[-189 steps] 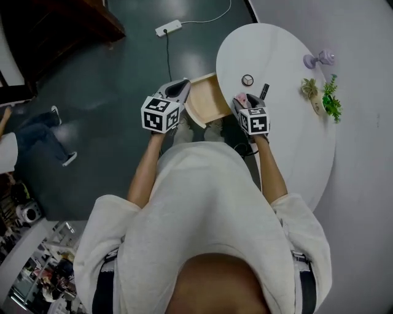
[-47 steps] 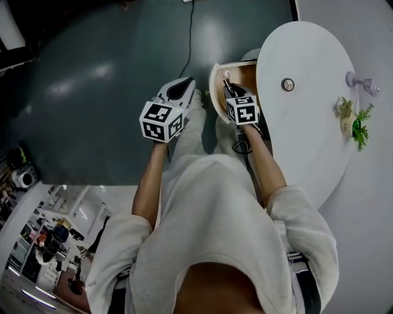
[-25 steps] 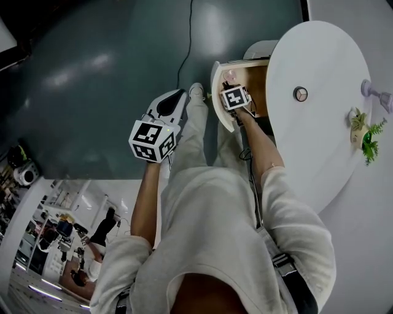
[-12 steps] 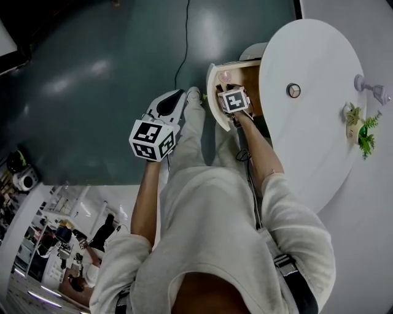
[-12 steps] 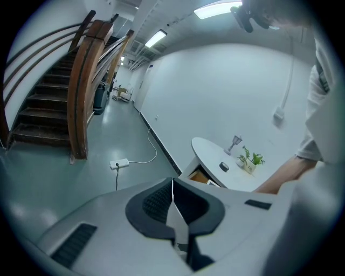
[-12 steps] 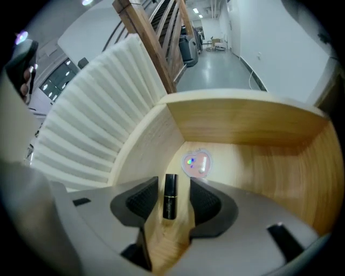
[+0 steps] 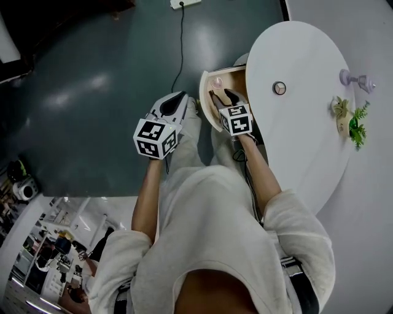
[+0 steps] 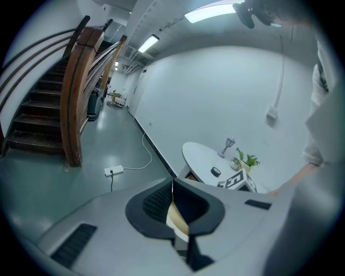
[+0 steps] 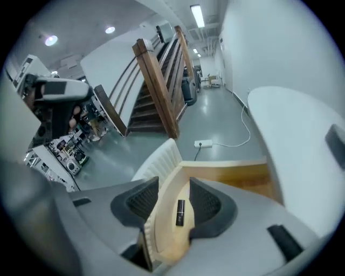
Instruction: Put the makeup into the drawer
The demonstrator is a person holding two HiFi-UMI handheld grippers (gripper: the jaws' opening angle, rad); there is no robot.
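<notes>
A wooden drawer (image 7: 207,103) stands pulled out from under the white oval table (image 7: 307,135). In the right gripper view a black lipstick tube (image 9: 180,212) lies on the floor of the drawer (image 9: 232,171). A pink round makeup piece (image 7: 217,81) rests at the drawer's far end. My right gripper (image 7: 219,95) hangs above the drawer; its jaws have just been opening and stand apart (image 9: 173,184), with the lipstick lying below them, untouched. My left gripper (image 7: 177,100) is left of the drawer over the floor, shut (image 8: 173,186) on nothing.
On the table sit a small round compact (image 7: 279,88), a little lamp (image 7: 354,78) and a potted plant (image 7: 350,118). A power strip (image 7: 184,3) with its cable lies on the dark floor beyond the drawer. A wooden staircase (image 8: 64,97) rises at the left.
My right gripper has lifted up out of the drawer and tipped back toward me, leaving the lipstick on the drawer floor. The left gripper has risen slightly.
</notes>
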